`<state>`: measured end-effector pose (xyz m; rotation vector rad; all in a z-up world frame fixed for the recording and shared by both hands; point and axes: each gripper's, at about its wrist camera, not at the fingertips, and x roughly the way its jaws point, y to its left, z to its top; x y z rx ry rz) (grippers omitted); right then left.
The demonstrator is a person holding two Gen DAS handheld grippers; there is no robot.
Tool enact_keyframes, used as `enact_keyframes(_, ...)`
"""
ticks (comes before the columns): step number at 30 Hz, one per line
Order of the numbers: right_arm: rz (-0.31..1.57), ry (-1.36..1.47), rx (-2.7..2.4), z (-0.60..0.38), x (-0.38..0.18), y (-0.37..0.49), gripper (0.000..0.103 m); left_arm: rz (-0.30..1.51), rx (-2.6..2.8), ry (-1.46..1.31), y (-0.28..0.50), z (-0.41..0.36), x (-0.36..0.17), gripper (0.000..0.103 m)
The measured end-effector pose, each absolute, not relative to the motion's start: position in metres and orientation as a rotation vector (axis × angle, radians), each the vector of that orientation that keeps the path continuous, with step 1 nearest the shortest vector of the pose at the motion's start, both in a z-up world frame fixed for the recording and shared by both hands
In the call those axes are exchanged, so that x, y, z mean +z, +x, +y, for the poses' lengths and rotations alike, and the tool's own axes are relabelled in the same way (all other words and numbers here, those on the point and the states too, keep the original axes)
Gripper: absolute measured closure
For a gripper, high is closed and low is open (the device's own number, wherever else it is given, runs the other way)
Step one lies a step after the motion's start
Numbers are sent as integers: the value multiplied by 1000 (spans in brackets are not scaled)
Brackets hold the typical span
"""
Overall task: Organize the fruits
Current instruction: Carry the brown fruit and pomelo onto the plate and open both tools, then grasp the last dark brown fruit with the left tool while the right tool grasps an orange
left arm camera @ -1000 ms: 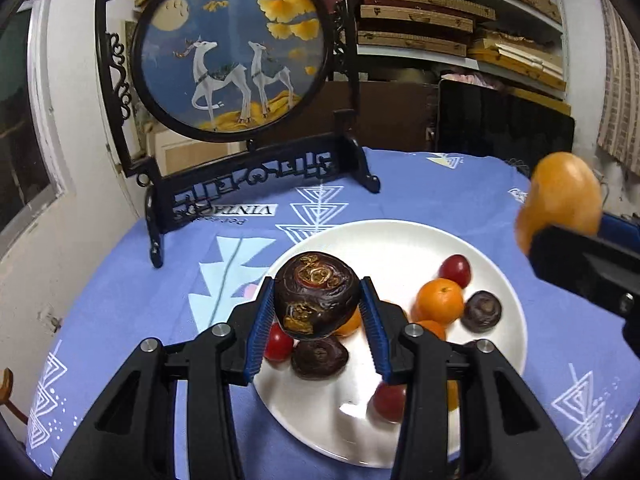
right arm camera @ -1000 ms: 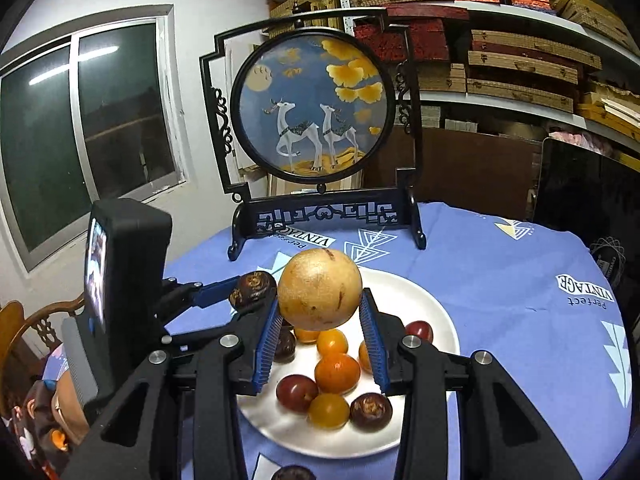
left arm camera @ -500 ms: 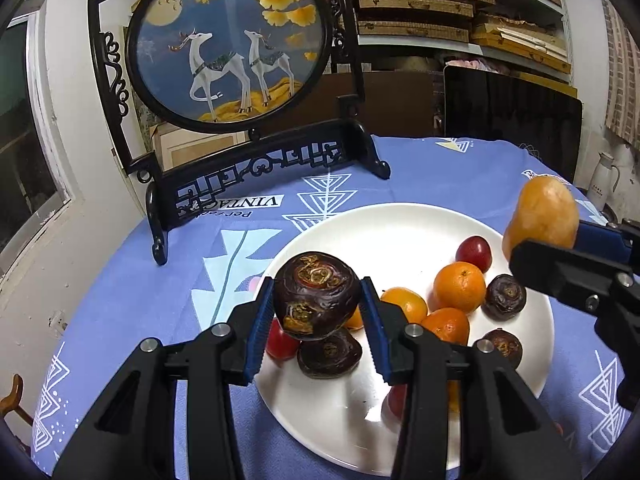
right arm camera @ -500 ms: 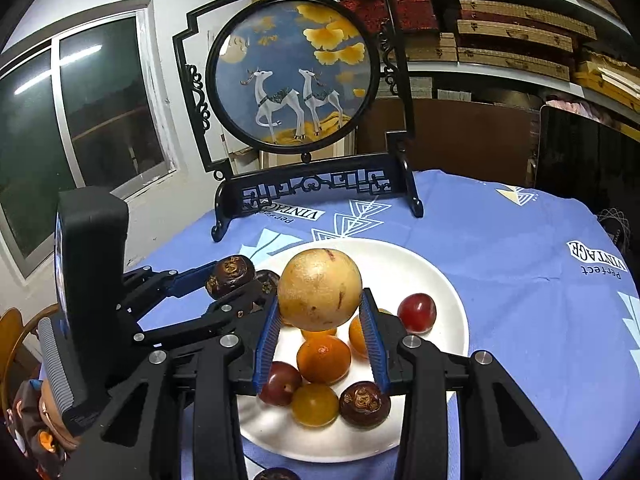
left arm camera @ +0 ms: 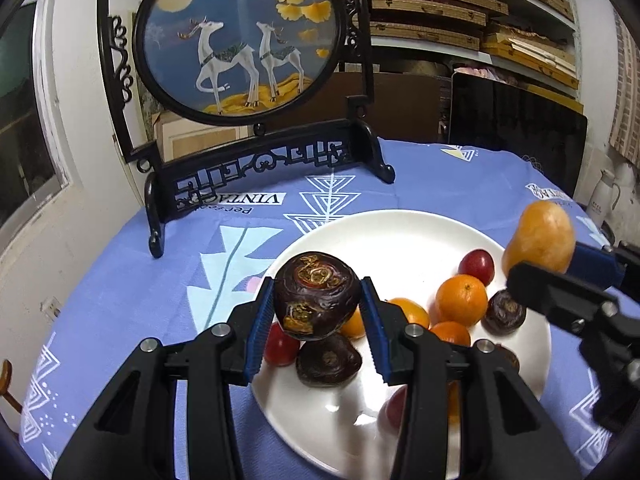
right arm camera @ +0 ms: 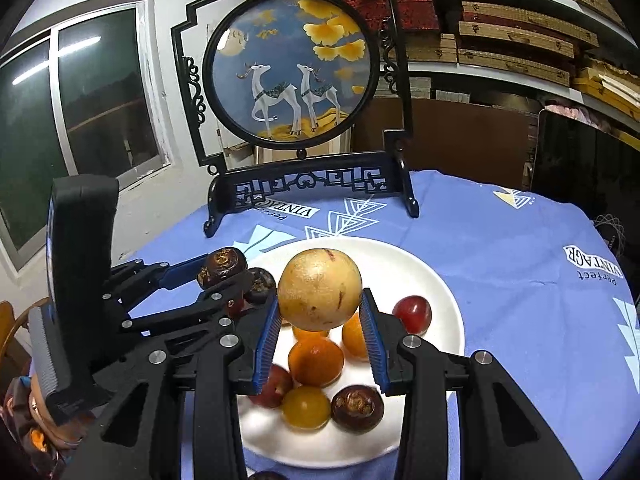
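Observation:
A white plate [left arm camera: 400,232] on the blue tablecloth holds several small fruits: oranges [left arm camera: 460,300], a red one [left arm camera: 476,262] and dark brown ones [left arm camera: 504,312]. My left gripper [left arm camera: 316,300] is shut on a dark brown knobbly fruit [left arm camera: 316,292], held above the plate's left side. Over the plate's right rim, my right gripper [left arm camera: 560,264] grips a round yellow fruit [left arm camera: 540,236]. In the right wrist view the right gripper [right arm camera: 320,304] holds that yellow fruit [right arm camera: 320,290] above the plate [right arm camera: 440,280]. The left gripper [right arm camera: 224,276] appears there at the left with its dark fruit [right arm camera: 222,266].
A round deer picture in a black carved stand [left arm camera: 240,36] stands at the back of the table. Behind it are shelves of flat boxes [left arm camera: 432,4] and a dark panel [left arm camera: 516,128]. A white jug [left arm camera: 604,196] sits at the far right. A window [right arm camera: 80,100] is on the left.
My right gripper has sunk toward the plate with the yellow fruit still in it. The left gripper has hardly moved and keeps its dark fruit.

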<state>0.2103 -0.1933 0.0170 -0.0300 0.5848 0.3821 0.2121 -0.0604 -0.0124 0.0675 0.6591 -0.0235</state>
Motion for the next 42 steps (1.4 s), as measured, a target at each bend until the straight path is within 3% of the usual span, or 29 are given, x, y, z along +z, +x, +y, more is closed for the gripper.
enact_keyframes(7,647,-41,355,-185,5,255,62,676,31,80,225,-59,-25,60)
enact_keyframes(8,641,-46,331,-185,4,258,53,663,36,112,223,-62,-26,58)
enact_keyframes(10,622,-26,321,-189,7,257,48,638,45,138,220,-64,-23,38)
enact_keyframes(16,607,18,335,-210,14,230,39,618,13,129,211,-64,-15,37)
enact_keyframes(18,616,31,341,-217,15,221,30,618,5,148,207,-67,-14,34)
enact_keyframes(26,671,-123,403,-247,2,132,25,608,-107,130,155,-65,-4,18)
enact_keyframes(34,788,-274,451,-244,-47,98,24,716,-190,157,104,-55,-25,17)
enact_keyframes(38,816,-319,490,-223,-60,110,31,721,-197,195,88,-56,-26,17)
enact_keyframes(40,844,-342,513,-213,-67,118,50,737,-223,202,84,-60,-27,17)
enact_keyframes(41,856,-349,506,-212,-69,121,66,746,-241,209,82,-64,-29,17)
enact_keyframes(42,853,-348,503,-212,-69,121,66,751,-255,219,80,-70,-31,17)
